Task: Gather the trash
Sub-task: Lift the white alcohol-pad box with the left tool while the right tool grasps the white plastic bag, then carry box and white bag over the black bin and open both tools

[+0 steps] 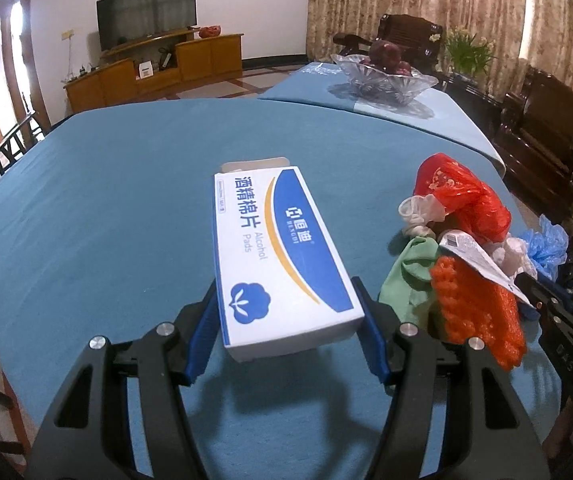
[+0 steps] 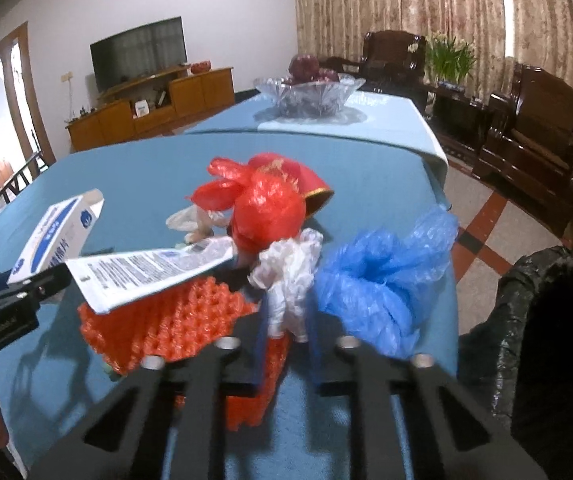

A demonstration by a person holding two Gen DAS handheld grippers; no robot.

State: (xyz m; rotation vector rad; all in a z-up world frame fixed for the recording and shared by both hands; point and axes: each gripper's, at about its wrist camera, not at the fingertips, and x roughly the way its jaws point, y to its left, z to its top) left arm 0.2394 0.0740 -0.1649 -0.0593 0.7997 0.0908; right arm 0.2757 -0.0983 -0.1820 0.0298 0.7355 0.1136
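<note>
Trash lies heaped at the right side of the blue-covered counter (image 1: 106, 200). Nearest us, the alcohol-pad box (image 1: 282, 256) sits between the jaws of the left gripper (image 1: 286, 312), whose blue pads stand about half open against its two long sides; we judge it gripped, its near end raised off the cloth with a shadow beneath. Beside it lies the heap: an orange foam net (image 2: 158, 320), a flattened printed tube (image 2: 146, 276) resting on that net, a white crumpled plastic wad (image 2: 290, 272), a red plastic bag (image 2: 266, 212), a blue plastic bag (image 2: 378, 280) and a green scrap (image 1: 410, 280). The right gripper (image 2: 286, 344) has its jaws drawn almost together at the foot of the white wad; we see the wad rising from between the blue pads, but whether they pinch it or only the net below it we cannot tell. A black-lined bin (image 2: 546, 320) stands off the counter's right edge.

Risks, as we judge them:
- The box is held near one end only; tilting it on the way to the bin could let it pivot or slip from the pads.
- A thin pinch on soft film may pull free, or drag the net and the tube along and spill them onto the floor.
- The blue bag lies at the counter's edge and could be brushed off by the right gripper.
- The two grippers are close; crossing paths toward the bin could make them collide.
</note>
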